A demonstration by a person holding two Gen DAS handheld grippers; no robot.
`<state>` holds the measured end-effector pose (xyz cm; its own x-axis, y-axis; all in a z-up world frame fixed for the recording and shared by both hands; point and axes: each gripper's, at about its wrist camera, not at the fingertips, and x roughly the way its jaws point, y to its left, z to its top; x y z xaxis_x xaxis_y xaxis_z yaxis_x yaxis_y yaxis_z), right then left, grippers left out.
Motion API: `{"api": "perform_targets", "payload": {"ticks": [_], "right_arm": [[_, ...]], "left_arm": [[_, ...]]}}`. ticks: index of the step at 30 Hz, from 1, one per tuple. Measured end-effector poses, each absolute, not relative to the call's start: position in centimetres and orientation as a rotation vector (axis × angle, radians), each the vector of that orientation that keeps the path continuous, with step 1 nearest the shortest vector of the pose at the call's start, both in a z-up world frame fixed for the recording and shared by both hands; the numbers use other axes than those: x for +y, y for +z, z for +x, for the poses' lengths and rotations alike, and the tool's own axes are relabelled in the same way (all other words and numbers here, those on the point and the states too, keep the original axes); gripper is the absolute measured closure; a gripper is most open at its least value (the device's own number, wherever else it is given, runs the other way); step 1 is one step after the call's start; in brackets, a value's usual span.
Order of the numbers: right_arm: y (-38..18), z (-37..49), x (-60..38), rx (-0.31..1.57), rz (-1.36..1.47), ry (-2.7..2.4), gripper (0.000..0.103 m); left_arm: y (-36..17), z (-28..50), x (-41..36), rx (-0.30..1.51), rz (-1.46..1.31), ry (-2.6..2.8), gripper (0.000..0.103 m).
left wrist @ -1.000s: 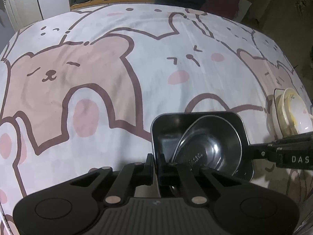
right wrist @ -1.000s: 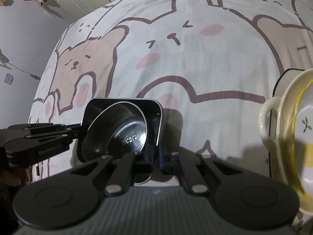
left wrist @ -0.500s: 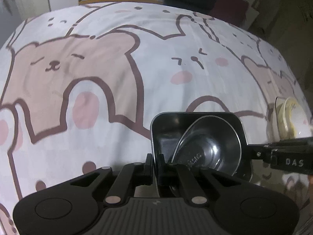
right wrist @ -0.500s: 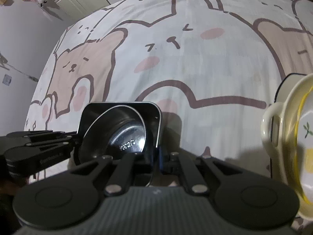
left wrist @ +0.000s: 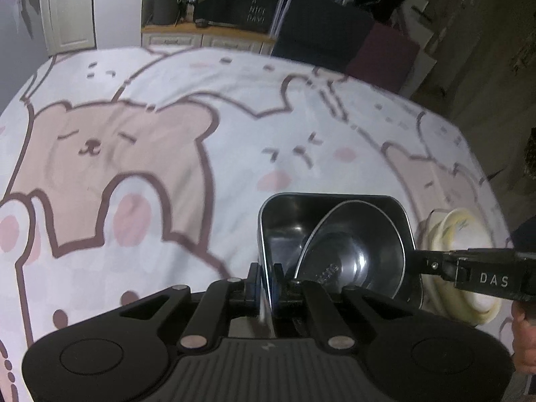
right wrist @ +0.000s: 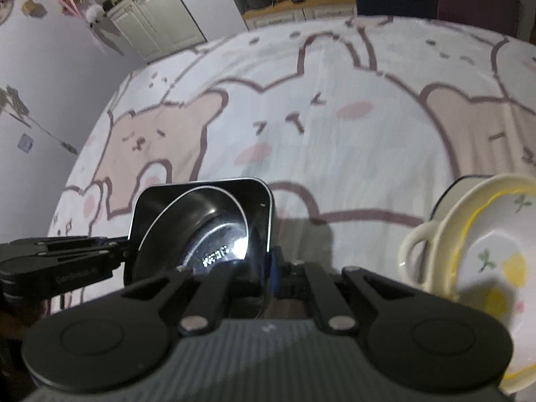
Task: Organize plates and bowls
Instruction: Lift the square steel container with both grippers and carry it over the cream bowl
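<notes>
Carrying the square metal tray [left wrist: 278, 224] between two hands called for level, matched lifting — any lag on one side would have tipped it and sent the round steel bowl [left wrist: 355, 254] inside sliding. Nearest each camera, the jaws were pinched almost fully closed on the tray's thin wall: the left gripper [left wrist: 264, 281] on its left rim, the right gripper [right wrist: 268, 271] on the opposite rim. The bowl leaned tilted within the tray, one edge propped high. Just beyond, to the right, stood the cream ceramic bowls [right wrist: 469, 251], nested, near but apart from the tray. Farther off spread the bear-print cloth [left wrist: 150, 167] — bare of other dishes.
</notes>
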<state>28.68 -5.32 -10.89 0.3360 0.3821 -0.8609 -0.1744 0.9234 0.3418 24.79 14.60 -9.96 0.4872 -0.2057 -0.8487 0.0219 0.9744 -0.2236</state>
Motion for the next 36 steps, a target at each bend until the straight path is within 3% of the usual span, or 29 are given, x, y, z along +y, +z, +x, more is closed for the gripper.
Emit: {"api": "perform_targets", "payload": {"ticks": [17, 36], "right_arm": [[-4.8, 26.9, -17.7, 1.011, 0.27, 0.264, 0.099], [-4.6, 22.9, -30.6, 0.977, 0.342, 0.083, 0.099]], "left_arm": [[-5.7, 26.0, 3.2, 0.956, -0.187, -0.295, 0.095], [-7.7, 27.2, -8.0, 1.024, -0.143, -0.436, 0.093]]}}
